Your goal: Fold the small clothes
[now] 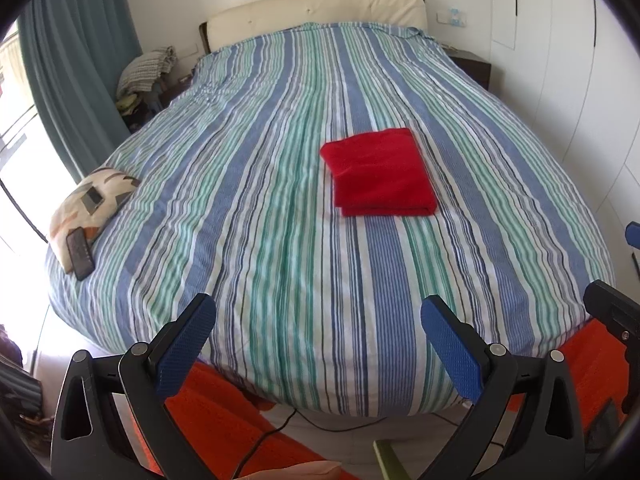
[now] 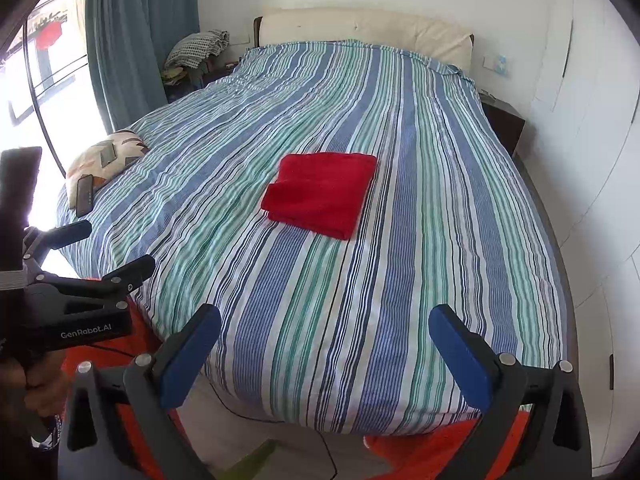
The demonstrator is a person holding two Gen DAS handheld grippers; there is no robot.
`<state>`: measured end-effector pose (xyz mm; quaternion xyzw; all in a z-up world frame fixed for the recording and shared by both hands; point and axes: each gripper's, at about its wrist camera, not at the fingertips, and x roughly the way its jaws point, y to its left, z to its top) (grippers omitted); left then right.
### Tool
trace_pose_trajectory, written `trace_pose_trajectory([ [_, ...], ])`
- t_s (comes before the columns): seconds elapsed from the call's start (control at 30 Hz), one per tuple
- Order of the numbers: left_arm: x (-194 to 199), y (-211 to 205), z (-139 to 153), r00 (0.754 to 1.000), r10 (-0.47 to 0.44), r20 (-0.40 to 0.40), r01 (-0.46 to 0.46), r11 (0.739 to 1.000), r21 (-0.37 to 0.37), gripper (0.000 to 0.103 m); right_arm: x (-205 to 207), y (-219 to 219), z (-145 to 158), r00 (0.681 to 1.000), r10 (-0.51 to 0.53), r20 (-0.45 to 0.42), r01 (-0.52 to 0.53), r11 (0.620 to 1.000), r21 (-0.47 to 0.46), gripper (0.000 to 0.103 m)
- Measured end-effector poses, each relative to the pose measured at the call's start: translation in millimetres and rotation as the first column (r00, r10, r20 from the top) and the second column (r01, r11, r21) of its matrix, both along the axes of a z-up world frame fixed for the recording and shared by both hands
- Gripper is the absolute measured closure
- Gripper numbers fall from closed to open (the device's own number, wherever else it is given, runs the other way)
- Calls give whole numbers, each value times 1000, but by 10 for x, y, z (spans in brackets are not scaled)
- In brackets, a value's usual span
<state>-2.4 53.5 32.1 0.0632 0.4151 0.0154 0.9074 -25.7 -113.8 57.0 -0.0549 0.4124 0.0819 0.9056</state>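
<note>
A red garment lies folded into a neat rectangle on the striped bedspread, right of the bed's middle. It also shows in the right wrist view. My left gripper is open and empty, held back over the foot of the bed, well short of the garment. My right gripper is open and empty too, also near the foot edge. The left gripper shows at the left edge of the right wrist view, open.
A patterned cushion with a dark remote on it lies at the bed's left edge. Headboard, teal curtain and window on the left, white wardrobe on the right. An orange rug and a cable lie on the floor.
</note>
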Motion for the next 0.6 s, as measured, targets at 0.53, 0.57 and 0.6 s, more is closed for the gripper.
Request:
trace_pose_trajectory([
  [0.53,108,-1,55,999,31,24,-31,999,16,0,78,12,63,999,-42,11,42,999,-29,0],
  [0.57,115,-10,56,999,30,24,-31,999,18,0,77,7,70,999,-45,14,45,998,-34,1],
  [0.6,121,-16,54,999,29,22,-29,999,17,0,83,4,77,999,-47,17,48,998,-41,1],
])
